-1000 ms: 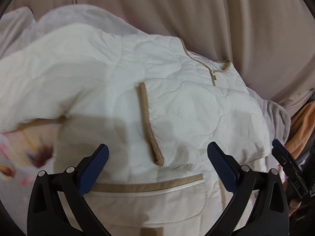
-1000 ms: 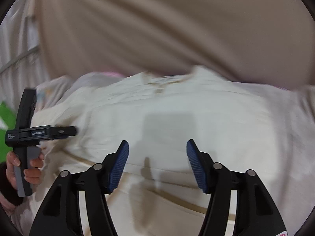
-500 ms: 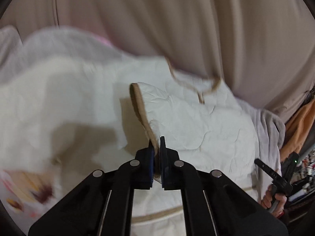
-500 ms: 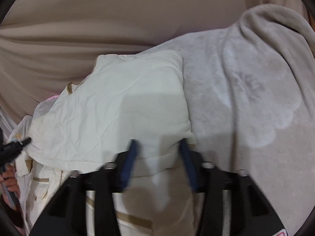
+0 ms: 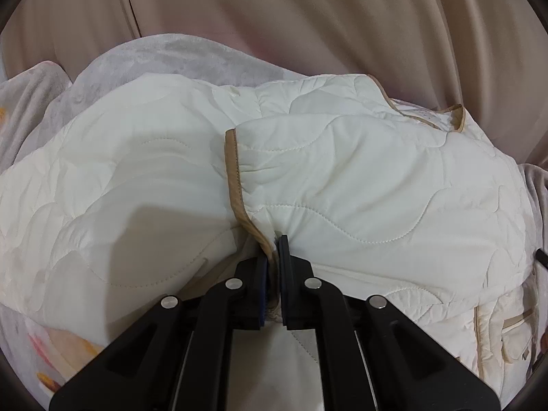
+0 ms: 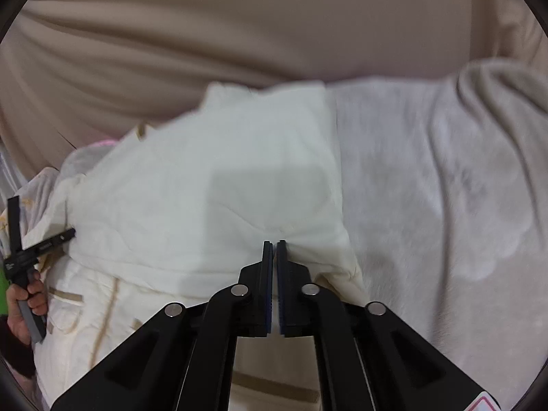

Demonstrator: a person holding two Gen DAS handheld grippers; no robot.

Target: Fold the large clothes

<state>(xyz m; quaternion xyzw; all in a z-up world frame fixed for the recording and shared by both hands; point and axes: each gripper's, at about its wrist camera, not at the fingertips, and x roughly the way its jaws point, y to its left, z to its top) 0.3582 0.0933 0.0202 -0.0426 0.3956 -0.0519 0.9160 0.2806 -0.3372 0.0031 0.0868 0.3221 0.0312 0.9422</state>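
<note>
Closest in, the left gripper (image 5: 274, 239) has its jaws pinched tight on the tan-bound cuff edge (image 5: 234, 174) of the cream quilted jacket (image 5: 376, 185), right where the binding runs down into the fingertips. The sleeve it holds is folded across the jacket's body, its trimmed end standing up as a short vertical edge. Over on the other side, the right gripper (image 6: 274, 245) is likewise clamped narrow on a fold of the same jacket (image 6: 212, 185), near its right-hand side edge; that view is blurred, so the stitching is hard to read there.

The jacket lies spread across a pale grey fleece blanket (image 6: 428, 185), which stretches bare and rumpled to the right of the garment, giving open ground on that side. At the left edge of the right view, the person's left hand (image 6: 24, 304) grips the other tool's handle beside the pocket trim (image 6: 65, 297).

Farthest back, the tan collar binding (image 5: 455, 118) lies near the beige curtain (image 5: 308, 17) hanging behind everything.
</note>
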